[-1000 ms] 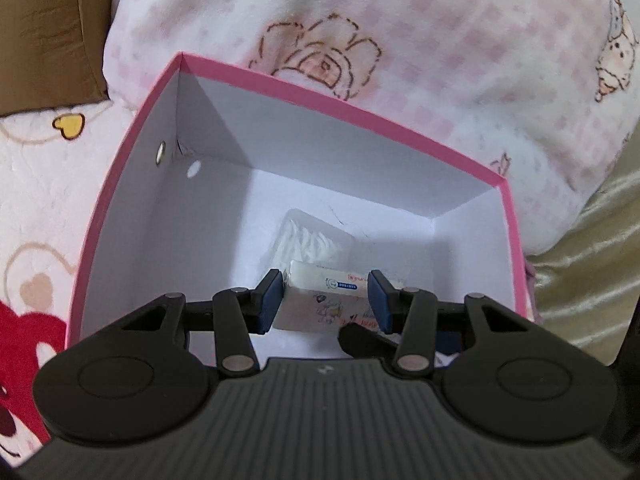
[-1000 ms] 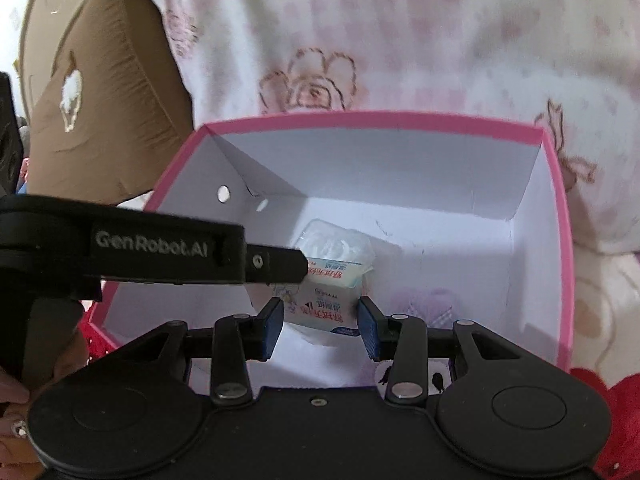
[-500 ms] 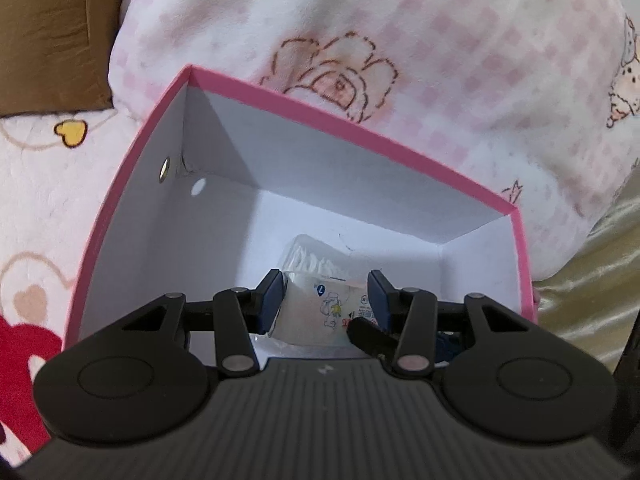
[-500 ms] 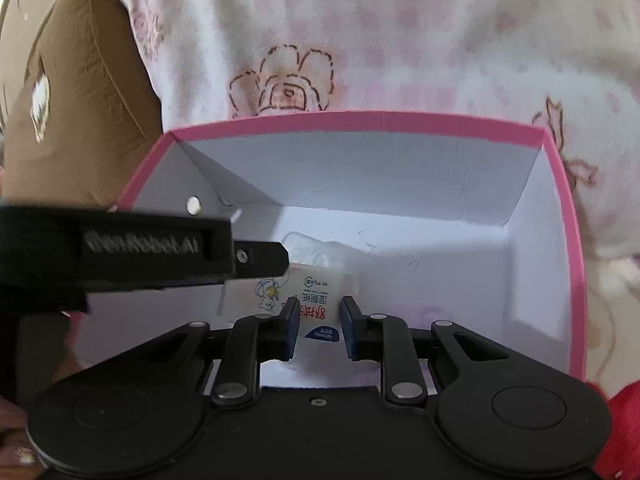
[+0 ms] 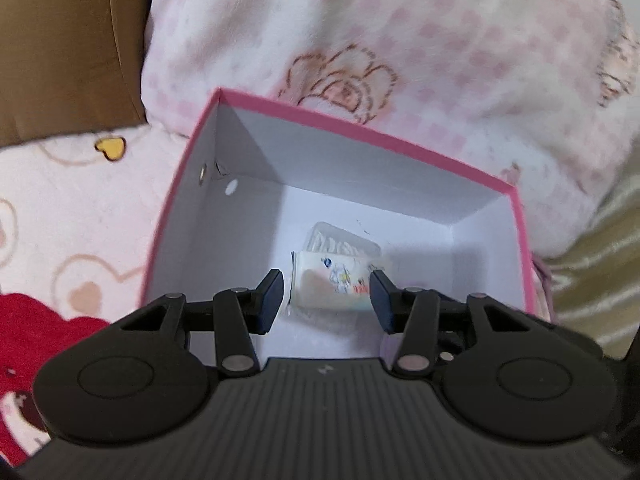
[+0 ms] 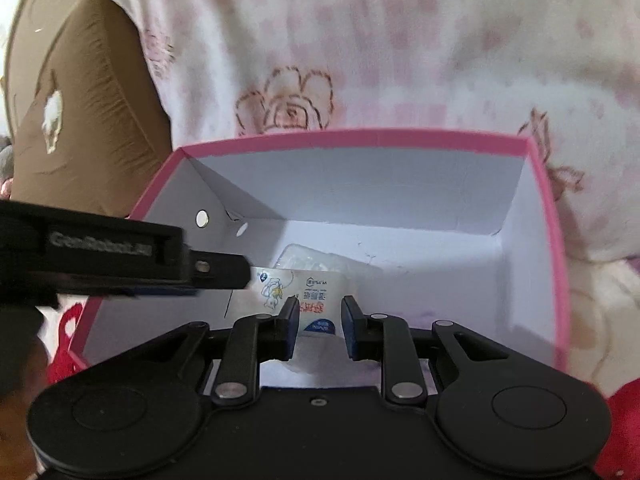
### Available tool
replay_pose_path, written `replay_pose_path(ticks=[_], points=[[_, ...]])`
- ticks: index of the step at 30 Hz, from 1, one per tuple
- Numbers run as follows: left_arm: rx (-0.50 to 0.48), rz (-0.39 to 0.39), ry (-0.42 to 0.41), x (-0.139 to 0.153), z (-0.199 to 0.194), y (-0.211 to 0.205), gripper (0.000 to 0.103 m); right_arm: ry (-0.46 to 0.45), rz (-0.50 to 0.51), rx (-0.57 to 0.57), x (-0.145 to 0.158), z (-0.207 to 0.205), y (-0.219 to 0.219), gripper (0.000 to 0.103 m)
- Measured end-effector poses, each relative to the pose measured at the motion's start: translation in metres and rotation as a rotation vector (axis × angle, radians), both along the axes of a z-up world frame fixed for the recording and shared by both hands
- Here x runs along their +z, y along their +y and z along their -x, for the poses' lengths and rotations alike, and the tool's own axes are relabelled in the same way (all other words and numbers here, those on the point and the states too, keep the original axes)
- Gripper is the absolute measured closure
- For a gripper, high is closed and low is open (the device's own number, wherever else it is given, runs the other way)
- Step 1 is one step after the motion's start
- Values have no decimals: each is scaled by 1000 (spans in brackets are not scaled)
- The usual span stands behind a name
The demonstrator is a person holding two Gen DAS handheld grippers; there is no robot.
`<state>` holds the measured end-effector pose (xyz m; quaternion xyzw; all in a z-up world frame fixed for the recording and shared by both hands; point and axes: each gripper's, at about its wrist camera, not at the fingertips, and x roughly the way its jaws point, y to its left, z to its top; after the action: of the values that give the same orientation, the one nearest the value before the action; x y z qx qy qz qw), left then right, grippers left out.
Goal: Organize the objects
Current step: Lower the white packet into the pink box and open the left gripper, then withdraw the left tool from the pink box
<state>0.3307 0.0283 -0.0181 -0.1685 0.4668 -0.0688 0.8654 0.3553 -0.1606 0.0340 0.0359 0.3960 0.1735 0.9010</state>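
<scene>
A pink box with a white inside stands open on the bedding. On its floor lies a white wipes packet with cartoon print, partly over a clear pack of cotton swabs. My left gripper hovers just above the packet, its jaws opening, with a gap showing beside each pad. In the right wrist view the packet shows beyond my right gripper, whose narrow jaws are also opening and do not press on it. The left gripper's finger reaches in from the left.
The box rests on a pink-and-white checked blanket with bear drawings. A brown cushion lies at the far left, and a red patch of fabric at the near left. Olive-gold cloth borders the box's right side.
The left gripper has risen and the packet, earlier tilted up between its pads, now lies on the box floor. The right jaws narrowed, then widened slightly.
</scene>
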Motion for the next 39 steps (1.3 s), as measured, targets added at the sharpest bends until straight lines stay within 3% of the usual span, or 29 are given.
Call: replay_pose_path(ticks=[4,8,12,16,20,27,32,39], points=[[-21,12,14,20,22,6,56,-62,75,67,16,31,5,74],[-45,11,19,41,42,8,56,-4,38,83,32,50,4,71],[-81,-14,16,61,61,5,56,-39,79,115,49,77,10,67],[-116,-68,13,77,82,2,55,-71,106,133,68,103,12,58],[-142,-66,25,87,101,3,54,-113,162,140,83,128,15,50],[-153,-78,-22,105,135,11,50,-116,158,123,100,157,11,44],[-167,-71,-39,114,157,16,46,-133,166,127,108,176,10,22],[-197,-58,-48,114,180,19,31,-154,200,120,112,198,15,10]])
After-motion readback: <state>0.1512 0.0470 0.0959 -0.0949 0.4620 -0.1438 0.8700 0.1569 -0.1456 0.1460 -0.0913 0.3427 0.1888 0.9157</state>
